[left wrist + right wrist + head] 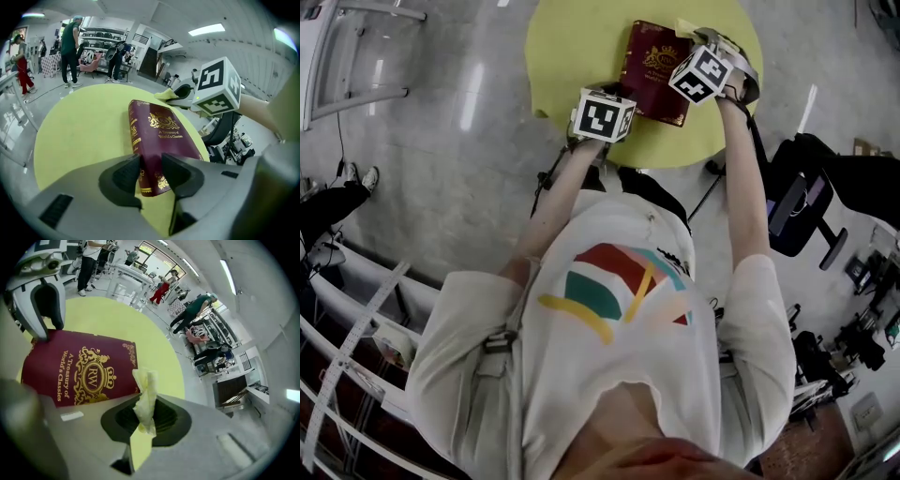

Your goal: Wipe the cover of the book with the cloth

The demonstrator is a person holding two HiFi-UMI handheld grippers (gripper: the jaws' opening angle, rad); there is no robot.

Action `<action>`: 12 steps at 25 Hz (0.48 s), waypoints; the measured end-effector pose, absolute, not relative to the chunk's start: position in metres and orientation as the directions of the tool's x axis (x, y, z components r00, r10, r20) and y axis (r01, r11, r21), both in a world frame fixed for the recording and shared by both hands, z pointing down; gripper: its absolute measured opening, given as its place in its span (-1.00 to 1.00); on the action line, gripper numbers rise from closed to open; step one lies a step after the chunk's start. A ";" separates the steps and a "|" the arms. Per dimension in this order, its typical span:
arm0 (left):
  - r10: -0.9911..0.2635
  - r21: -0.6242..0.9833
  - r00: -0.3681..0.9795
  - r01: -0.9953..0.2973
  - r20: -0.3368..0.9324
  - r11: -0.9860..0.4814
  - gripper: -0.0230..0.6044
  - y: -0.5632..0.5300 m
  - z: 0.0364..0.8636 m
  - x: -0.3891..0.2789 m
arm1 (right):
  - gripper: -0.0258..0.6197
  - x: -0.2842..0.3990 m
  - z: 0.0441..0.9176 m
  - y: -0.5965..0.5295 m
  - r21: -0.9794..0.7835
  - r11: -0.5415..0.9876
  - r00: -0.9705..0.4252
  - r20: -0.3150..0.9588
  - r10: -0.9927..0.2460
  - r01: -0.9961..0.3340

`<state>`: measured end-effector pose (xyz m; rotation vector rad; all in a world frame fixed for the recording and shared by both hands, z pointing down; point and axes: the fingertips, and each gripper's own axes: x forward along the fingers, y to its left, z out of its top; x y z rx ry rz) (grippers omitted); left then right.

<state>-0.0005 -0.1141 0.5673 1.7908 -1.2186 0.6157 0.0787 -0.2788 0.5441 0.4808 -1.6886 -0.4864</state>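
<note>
A black office chair [797, 202] is standing on the grey floor [459, 187] just off the right side of the round yellow table [572, 56], close to the person's right arm. In the left gripper view several people [70, 44] are standing well beyond the table's far edge, among racks and desks. Nothing but the two tools is crowding the table top.

A wide bare stretch of the table is lying open to the left of the book [654, 73] and beyond its far end, while the book's right side is sitting near the table's right rim.

The dark red book is resting cover up on the right half of the table, its gold crest showing. Its long axis is running from the table's near edge towards the far edge, with the spine facing the table's left side.

The left gripper [151, 171] is clamping the book's near end between its jaws. The right gripper [147, 416] is pinching the pale yellow cloth [146, 394], which is sticking up out of the closed jaws just beside the book's far right corner.
</note>
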 end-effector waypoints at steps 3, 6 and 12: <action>-0.489 0.380 0.403 -0.912 0.774 -0.152 -0.45 -0.113 0.566 -0.001 | -0.83 0.073 0.555 -0.272 0.525 0.850 -0.151 0.837 -0.525 -0.045; -0.487 0.383 0.405 -0.912 0.774 -0.150 -0.45 -0.111 0.568 0.000 | -0.83 0.072 0.561 -0.264 0.517 0.856 -0.140 0.847 -0.512 -0.007; -0.489 0.390 0.412 -0.908 0.769 -0.153 -0.45 -0.113 0.568 -0.001 | -0.83 0.075 0.567 -0.244 0.480 0.877 -0.136 0.869 -0.476 -0.005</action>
